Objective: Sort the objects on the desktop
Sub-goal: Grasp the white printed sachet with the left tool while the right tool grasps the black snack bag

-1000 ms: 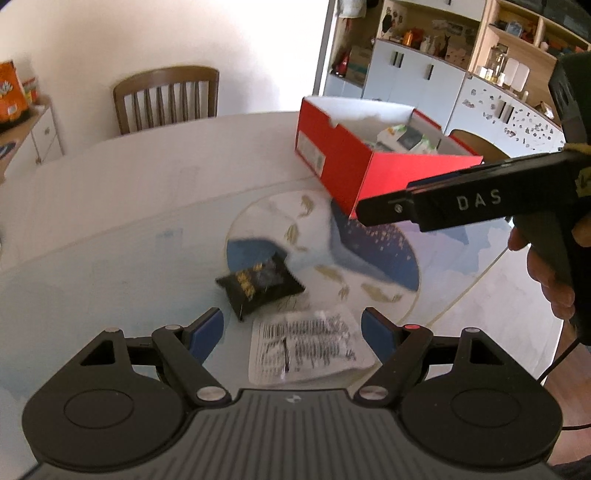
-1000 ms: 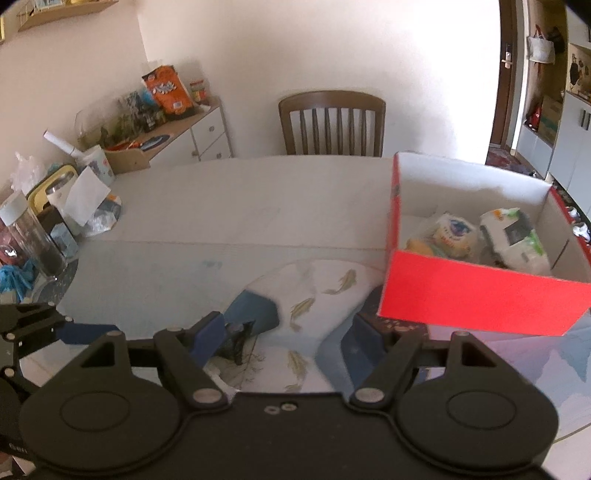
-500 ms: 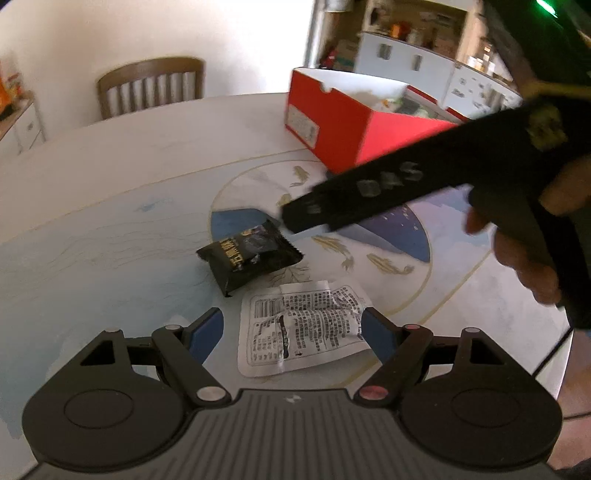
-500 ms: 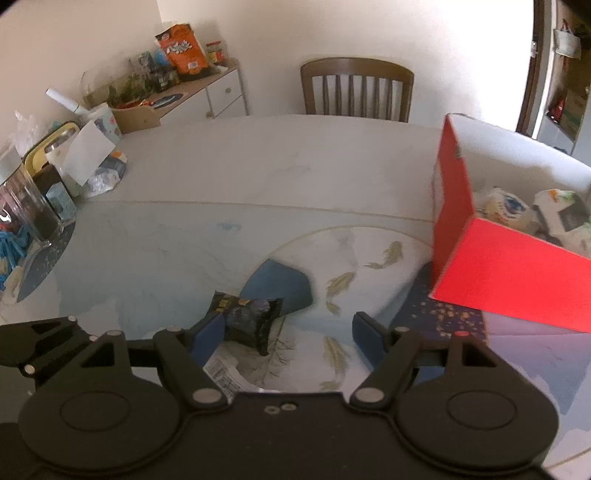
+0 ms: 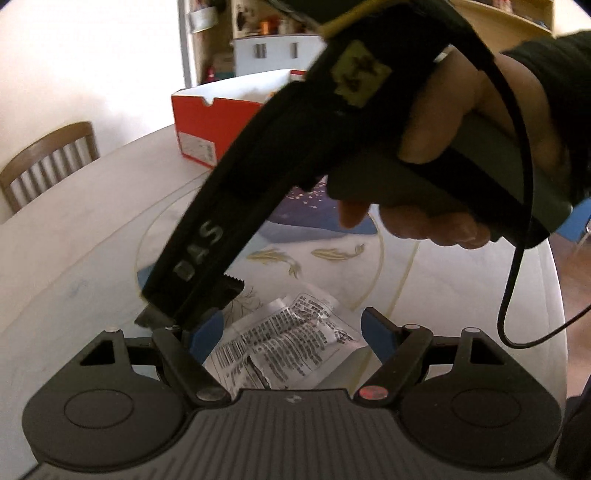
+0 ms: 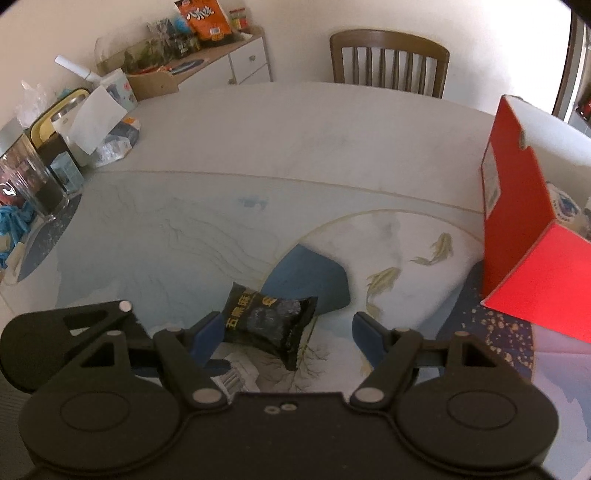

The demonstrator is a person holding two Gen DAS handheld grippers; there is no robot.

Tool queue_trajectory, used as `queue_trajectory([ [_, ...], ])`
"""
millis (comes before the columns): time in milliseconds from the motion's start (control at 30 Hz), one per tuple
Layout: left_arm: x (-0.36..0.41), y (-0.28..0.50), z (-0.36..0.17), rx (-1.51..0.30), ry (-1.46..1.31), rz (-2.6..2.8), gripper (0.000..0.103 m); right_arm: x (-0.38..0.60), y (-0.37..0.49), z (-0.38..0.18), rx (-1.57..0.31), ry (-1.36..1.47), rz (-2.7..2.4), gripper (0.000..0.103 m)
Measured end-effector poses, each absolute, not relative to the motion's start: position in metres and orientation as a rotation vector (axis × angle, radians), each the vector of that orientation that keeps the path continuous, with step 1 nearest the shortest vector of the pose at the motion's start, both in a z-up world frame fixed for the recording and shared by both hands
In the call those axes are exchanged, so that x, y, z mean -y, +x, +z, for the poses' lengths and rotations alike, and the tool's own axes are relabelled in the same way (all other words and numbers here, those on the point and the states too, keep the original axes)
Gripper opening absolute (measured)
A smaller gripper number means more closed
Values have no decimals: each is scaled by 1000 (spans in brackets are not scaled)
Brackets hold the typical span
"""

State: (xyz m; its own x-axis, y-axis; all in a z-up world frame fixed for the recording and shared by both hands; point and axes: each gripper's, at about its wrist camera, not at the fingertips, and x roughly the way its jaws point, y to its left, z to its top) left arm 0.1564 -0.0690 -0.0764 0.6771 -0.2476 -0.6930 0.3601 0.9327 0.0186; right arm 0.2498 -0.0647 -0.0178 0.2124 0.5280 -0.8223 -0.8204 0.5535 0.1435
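1. A plain pale wall (image 6: 295, 22) is seen behind the table (image 6: 295, 147), brightly lit and washed out in the left wrist view.
2. The table is covered by a printed surface: pale marbling, a gold-edged circle, blue patches and golden fish (image 6: 384, 280).
3. A wooden slat-back chair (image 6: 389, 61) is placed at the far edge of the table.
4. A low white sideboard (image 6: 243, 66) with drawers is set against the wall; an orange snack bag (image 6: 205, 18) and clutter are stacked on it.
5. White cabinets (image 5: 269, 51) and open wooden shelving (image 5: 517, 18) are seen in the left wrist view, beyond a doorway.
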Motion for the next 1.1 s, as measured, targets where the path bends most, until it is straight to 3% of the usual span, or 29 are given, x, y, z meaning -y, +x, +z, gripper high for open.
queue_trajectory([
  [367,68,166,-96,-758,178,-388,82,45,259,-39,-1055,-341,972,76],
  [467,67,167,-97,-754,175,-387,82,46,261,-41,-1065,-318,968,73],
  [567,69,169,-97,-751,182,-387,82,48,263,-40,-1069,-279,979,58],
  [800,71,169,-98,-745,192,-391,81,59,271,-36,-1047,-241,958,50],
  [1100,60,171,-85,-718,293,-518,83,86,280,-23,-1047,-204,937,49],
])
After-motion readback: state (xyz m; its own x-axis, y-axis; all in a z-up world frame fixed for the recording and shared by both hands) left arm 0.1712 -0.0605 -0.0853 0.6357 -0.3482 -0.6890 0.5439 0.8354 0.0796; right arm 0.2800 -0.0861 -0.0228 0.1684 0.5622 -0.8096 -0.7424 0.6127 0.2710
